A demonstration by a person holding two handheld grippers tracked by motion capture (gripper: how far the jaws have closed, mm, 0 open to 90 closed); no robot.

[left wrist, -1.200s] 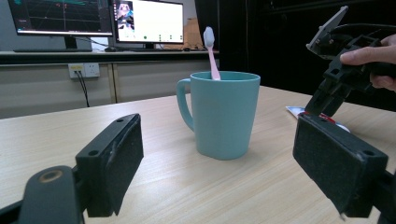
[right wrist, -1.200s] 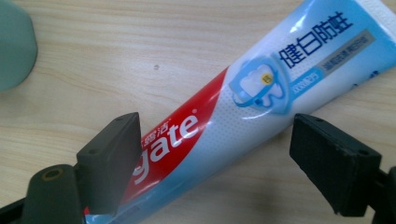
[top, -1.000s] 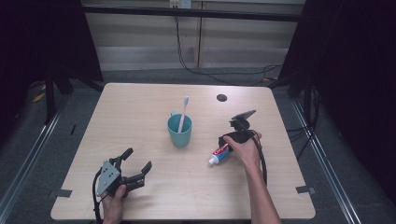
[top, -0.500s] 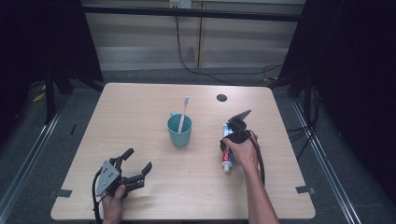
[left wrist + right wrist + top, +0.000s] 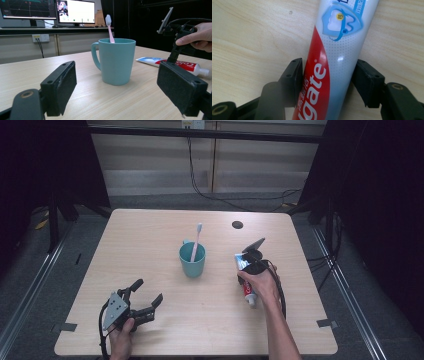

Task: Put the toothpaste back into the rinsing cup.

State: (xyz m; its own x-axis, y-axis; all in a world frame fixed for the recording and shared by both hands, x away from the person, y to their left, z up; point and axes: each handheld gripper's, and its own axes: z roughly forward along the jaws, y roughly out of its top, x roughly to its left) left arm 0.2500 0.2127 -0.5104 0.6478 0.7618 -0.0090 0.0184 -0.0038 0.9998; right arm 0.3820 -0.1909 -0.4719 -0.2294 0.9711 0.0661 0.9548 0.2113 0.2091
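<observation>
A pale wood-grain counter with rounded corners carries the things; near its middle stands a teal mug, upright, handle turned to the far side, a pink toothbrush leaning inside it, bristles up; to the right of the mug, near but apart, a white, red and blue toothpaste tube lies flat on the wood, its cap end pointing toward the person's edge; a small dark round hole sits near the far edge; the left tool rests low near the front left corner.
</observation>
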